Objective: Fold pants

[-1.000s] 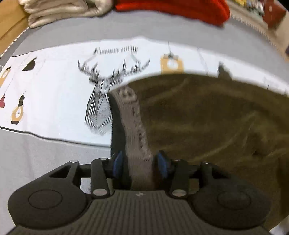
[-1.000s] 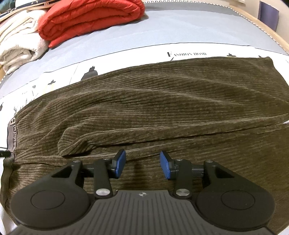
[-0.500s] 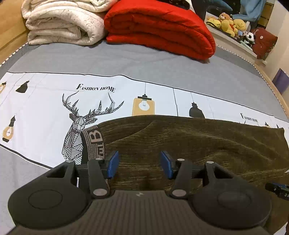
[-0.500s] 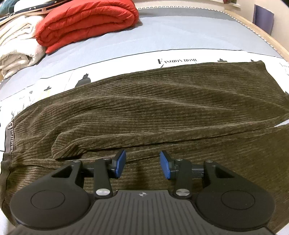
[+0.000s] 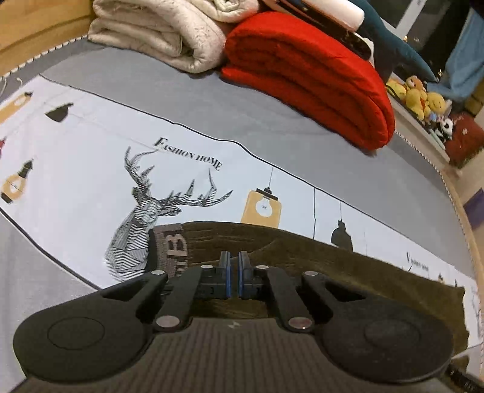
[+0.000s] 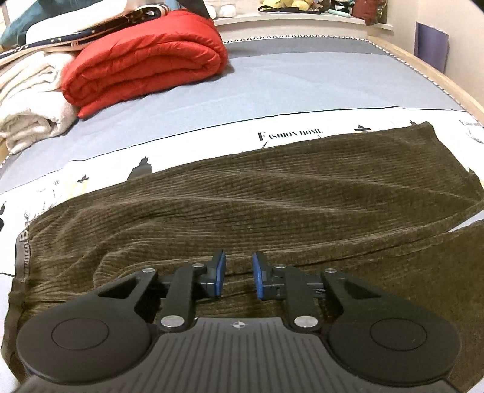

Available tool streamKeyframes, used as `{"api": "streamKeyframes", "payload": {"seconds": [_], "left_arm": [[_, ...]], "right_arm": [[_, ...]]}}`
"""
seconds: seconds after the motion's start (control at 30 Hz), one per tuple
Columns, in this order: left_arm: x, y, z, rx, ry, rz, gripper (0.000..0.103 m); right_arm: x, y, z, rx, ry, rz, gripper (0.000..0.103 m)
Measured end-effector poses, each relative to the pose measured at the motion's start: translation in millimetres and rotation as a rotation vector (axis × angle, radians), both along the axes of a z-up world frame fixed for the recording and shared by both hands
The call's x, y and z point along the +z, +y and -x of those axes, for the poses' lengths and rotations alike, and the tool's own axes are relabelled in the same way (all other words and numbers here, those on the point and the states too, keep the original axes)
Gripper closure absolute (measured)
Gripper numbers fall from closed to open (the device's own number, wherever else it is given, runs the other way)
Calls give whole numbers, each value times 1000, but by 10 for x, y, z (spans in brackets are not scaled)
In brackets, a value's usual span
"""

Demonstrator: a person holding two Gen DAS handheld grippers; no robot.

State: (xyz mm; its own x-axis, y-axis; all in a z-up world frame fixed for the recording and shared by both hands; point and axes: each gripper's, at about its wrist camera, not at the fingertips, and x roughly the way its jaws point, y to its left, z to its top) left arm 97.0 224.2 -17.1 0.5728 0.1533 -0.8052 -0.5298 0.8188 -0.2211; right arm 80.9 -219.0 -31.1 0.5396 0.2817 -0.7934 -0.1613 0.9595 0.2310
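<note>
Left wrist view. Left hand-held gripper [image 5: 234, 272]: blue pads drawn together to a thin slit, nothing visibly caught between them; it is poised above the waist end of the pants. Pants [image 5: 317, 266]: olive-brown corduroy, lying flat on the bed, running from the grey lettered waistband [image 5: 169, 251] at left away toward the right edge. Bed sheet [image 5: 211, 102]: grey, crossed by a white printed band bearing a striped deer head [image 5: 145, 217], the words "FASHION HOME" and a yellow lamp motif [image 5: 263, 208]; the waistband lies just beside the deer. Far side of the bed: folded red quilt [image 5: 311, 75], with a rolled cream blanket [image 5: 157, 27] to its left, touching it. Shelf beyond the bed at right: yellow plush toys [image 5: 420, 93].

Right wrist view. Right hand-held gripper [image 6: 239, 275]: jaws closing, a narrow gap still between the blue pads, corduroy beneath them but not pinched; it sits over a raised fold in the near part of the garment. Pants [image 6: 272, 193]: spread across the white band, waistband [image 6: 24, 245] at far left, leg hems at right. Red quilt [image 6: 145, 63] and cream blanket [image 6: 27, 99] at upper left, well apart from the pants.
</note>
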Motion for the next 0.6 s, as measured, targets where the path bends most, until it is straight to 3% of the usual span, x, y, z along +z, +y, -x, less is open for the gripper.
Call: {"api": "streamKeyframes", "payload": {"seconds": [0.2,0.27,0.3,0.37,0.43,0.5,0.6], "left_arm": [[-161,-38,-332,-72,-11,-97,92],[-279,-23,-476,-89,-8,-87,77],[-342,-22,-552,-93,-5,-91,62],[-467,-55,-691,-115,4,-127,45],[-602,-123,-820,-143,45,-195,18],[-722,-186,-909,-158,85,-274,14],[-891,-197,-1001,-205,124,-283,10]], "right_arm": [[-52,8,-55,13,62,-52,82],[-51,28,-72,27,61,-54,82],[-53,28,-76,30,61,-52,82],[-65,17,-101,35,65,-54,82],[-82,-5,-133,37,75,-52,82],[-92,-37,-167,41,80,-56,82],[-114,-56,-206,54,79,-38,82]]}}
